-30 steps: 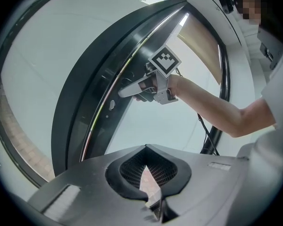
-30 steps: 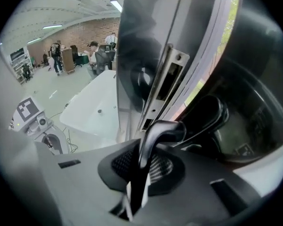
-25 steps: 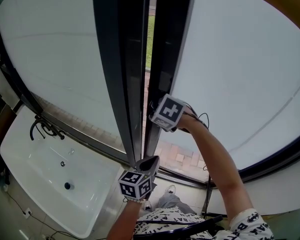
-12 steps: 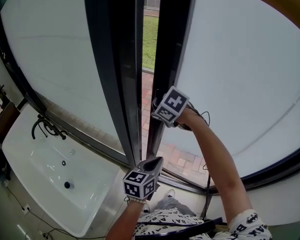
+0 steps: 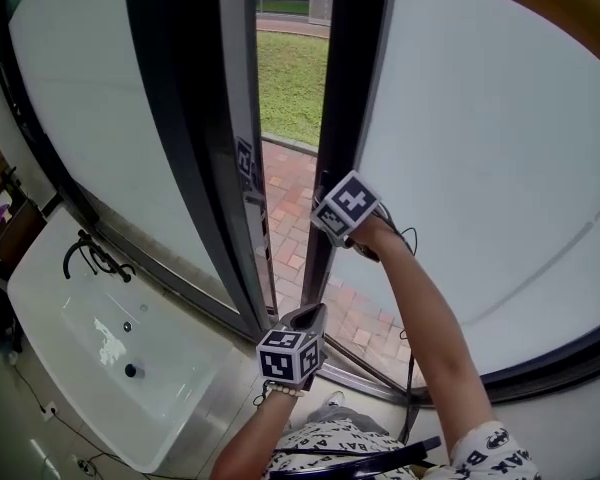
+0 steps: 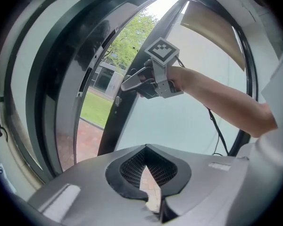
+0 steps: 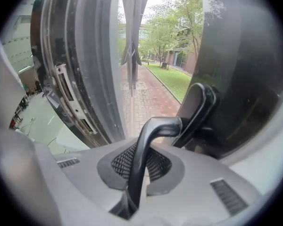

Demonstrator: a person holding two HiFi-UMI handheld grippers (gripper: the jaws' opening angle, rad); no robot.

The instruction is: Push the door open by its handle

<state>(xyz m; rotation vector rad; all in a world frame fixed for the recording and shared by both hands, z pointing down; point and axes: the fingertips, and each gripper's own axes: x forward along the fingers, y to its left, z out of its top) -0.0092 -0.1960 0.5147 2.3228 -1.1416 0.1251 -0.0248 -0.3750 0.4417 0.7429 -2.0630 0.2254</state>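
Observation:
The dark-framed glass door (image 5: 345,118) stands ajar beside a second dark frame (image 5: 215,148). My right gripper (image 5: 325,233) is at the door's edge, shut on the black lever handle (image 7: 148,149), which runs between its jaws (image 7: 140,173). The left gripper view shows the right gripper (image 6: 127,84) against the frame. The handle is hidden in the head view. My left gripper (image 5: 305,320) hangs lower, near the door's foot, jaws together with nothing in them (image 6: 148,187).
A white basin (image 5: 40,298) with a black tap (image 5: 90,253) lies at the lower left. Through the gap I see a brick path (image 5: 290,208) and grass (image 5: 290,78). A latch plate (image 7: 66,95) sits on the left frame's edge.
The gap between the door and the other frame has widened a lot, showing more path and grass. Both grippers have shifted slightly right; the right one keeps hold of the handle.

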